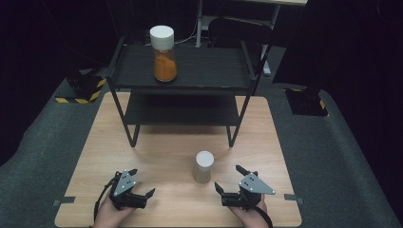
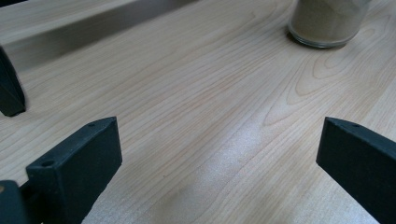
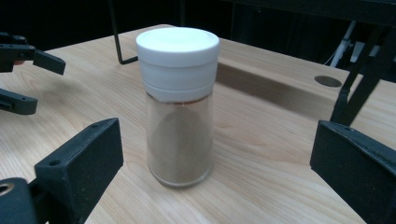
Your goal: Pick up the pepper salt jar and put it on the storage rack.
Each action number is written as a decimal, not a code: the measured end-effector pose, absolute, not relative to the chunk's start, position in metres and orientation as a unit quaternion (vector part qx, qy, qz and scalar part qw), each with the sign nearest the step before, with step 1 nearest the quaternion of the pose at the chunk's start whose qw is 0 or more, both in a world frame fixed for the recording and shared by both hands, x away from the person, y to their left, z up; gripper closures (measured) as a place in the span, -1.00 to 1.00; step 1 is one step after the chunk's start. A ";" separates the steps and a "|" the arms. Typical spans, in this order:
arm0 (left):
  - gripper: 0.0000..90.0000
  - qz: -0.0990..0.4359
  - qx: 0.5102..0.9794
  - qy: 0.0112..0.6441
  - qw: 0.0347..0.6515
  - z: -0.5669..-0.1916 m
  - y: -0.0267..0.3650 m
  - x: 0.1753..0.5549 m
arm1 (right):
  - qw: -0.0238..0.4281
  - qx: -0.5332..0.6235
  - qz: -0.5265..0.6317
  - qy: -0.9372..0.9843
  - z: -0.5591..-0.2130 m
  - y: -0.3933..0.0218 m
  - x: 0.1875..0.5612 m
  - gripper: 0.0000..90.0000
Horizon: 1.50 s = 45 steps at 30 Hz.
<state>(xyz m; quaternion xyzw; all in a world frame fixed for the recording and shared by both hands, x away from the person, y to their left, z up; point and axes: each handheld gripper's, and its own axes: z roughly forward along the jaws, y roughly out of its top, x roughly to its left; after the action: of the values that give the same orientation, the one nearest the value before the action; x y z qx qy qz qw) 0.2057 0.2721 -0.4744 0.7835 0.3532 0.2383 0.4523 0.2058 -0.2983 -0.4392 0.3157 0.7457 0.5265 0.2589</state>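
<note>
A glass jar of tan powder (image 1: 204,167) with a white lid stands upright on the wooden table (image 1: 161,152), near its front middle. In the right gripper view this tan jar (image 3: 179,107) stands just ahead of the wide-apart jaws, untouched. My right gripper (image 1: 230,179) is open at the jar's right. My left gripper (image 1: 142,183) rests open at the front left, with bare wood between its jaws; the tan jar's base (image 2: 327,23) shows at the upper right of the left gripper view. A second jar of orange powder (image 1: 164,53) stands on the top shelf of a black rack (image 1: 190,71).
The black two-tier rack takes up the table's back half, its legs (image 1: 133,133) planted mid-table. Its lower shelf (image 1: 183,109) is bare. Dark carpet surrounds the table. Black-and-yellow striped bases (image 1: 81,92) sit on the floor at both sides.
</note>
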 end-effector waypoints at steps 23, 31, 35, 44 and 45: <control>-0.99 0.236 0.785 0.352 0.452 -0.474 0.272 0.206 | 0.246 0.311 0.533 0.747 -0.434 -0.266 0.230 -0.97; -0.99 0.233 0.786 0.351 0.453 -0.474 0.273 0.207 | 0.236 0.310 0.546 0.742 -0.439 -0.256 0.240 -0.83; -0.99 0.231 0.784 0.353 0.455 -0.474 0.274 0.207 | 0.232 0.311 0.546 0.743 -0.443 -0.252 0.244 -0.76; -0.98 0.223 0.776 0.360 0.467 -0.476 0.278 0.208 | 0.236 0.323 0.558 0.727 -0.453 -0.251 0.246 -0.57; -0.98 0.221 0.776 0.360 0.469 -0.476 0.279 0.209 | 0.237 0.324 0.558 0.726 -0.453 -0.251 0.246 -0.55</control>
<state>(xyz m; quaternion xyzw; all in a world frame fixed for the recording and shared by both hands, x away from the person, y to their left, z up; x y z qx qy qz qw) 0.2087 0.2791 -0.4764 0.7759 0.3598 0.2206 0.4689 0.2462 -0.2507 -0.4534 0.3238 0.7261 0.5582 0.2374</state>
